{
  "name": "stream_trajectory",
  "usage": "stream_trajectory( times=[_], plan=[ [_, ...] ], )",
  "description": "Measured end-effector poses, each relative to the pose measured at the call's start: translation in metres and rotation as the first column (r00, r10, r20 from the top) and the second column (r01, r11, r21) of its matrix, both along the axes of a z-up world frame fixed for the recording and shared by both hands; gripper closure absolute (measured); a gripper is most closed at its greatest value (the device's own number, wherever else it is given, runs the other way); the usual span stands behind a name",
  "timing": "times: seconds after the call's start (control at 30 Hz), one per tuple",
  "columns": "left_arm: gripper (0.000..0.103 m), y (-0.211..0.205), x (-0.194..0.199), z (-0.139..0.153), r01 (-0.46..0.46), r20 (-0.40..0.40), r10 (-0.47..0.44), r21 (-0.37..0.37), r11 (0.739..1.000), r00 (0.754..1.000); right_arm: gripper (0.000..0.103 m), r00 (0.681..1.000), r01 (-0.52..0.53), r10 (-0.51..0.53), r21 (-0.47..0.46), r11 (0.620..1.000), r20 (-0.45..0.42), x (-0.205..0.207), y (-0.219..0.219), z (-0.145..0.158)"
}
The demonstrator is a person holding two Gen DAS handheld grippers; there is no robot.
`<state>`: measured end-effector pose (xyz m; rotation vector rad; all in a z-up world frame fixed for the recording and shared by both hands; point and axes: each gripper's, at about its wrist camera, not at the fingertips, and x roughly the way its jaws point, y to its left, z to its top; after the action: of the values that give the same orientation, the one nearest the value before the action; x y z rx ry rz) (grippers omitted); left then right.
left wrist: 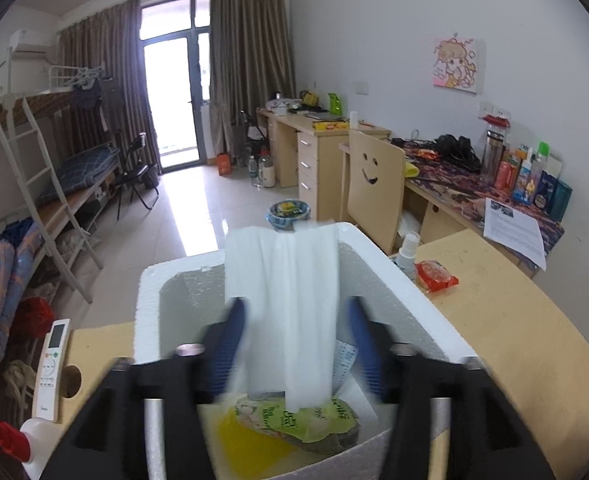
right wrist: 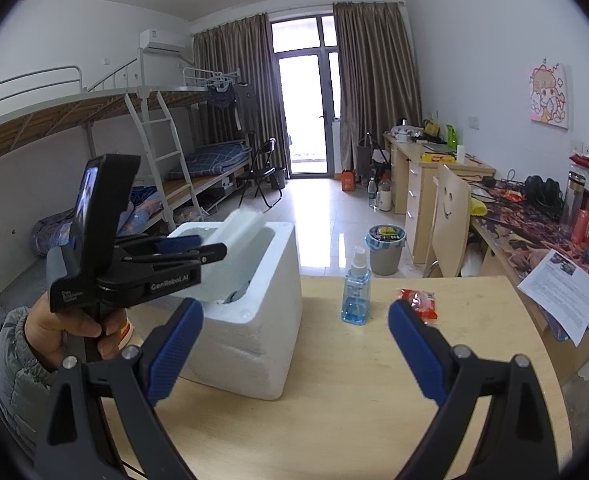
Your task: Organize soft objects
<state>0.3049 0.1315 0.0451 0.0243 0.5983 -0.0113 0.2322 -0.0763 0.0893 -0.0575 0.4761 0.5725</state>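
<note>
A white foam box stands on the wooden table. My left gripper is over the box, open, its blue fingers either side of a white folded foam sheet that stands in the box and leans on the far rim. Under it lie a green-labelled soft packet and a yellow item. My right gripper is open and empty above the table, right of the box. A red soft packet lies ahead of it.
A blue spray bottle stands on the table between the box and the red packet. A white remote lies at the table's left edge. A smiley chair and a bin stand beyond the table.
</note>
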Motion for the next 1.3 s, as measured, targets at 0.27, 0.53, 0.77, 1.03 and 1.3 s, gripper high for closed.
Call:
stream_trajectory(
  times=[0.27,0.53,0.77,1.03,1.3],
  plan=[
    [0.004,-0.001,-0.01,0.01,-0.01,0.052,0.009,0.009,1.0,0.999,0.007,1.0,0.009,-0.009,0.014,1.0,0.004,0.0,-0.005,0.001],
    [0.001,0.005,-0.026,0.027,-0.035,0.106,0.034,0.005,0.999,0.994,0.007,1.0,0.014,-0.015,0.016,1.0,0.008,-0.002,-0.005,0.004],
    [0.001,0.006,-0.044,0.038,-0.051,0.135,0.047,0.025,0.998,0.99,0.007,1.0,0.006,-0.006,0.023,1.0,0.026,-0.009,-0.003,0.01],
    [0.001,0.012,-0.072,0.054,-0.069,0.182,0.062,0.029,0.997,0.981,0.003,0.998,-0.011,0.009,0.033,0.999,0.059,-0.024,0.0,0.021],
    [0.001,0.012,-0.112,0.066,-0.092,0.225,0.08,0.041,0.995,0.971,0.0,0.997,-0.014,0.009,0.064,0.998,0.079,-0.039,0.001,0.033]
  ],
)
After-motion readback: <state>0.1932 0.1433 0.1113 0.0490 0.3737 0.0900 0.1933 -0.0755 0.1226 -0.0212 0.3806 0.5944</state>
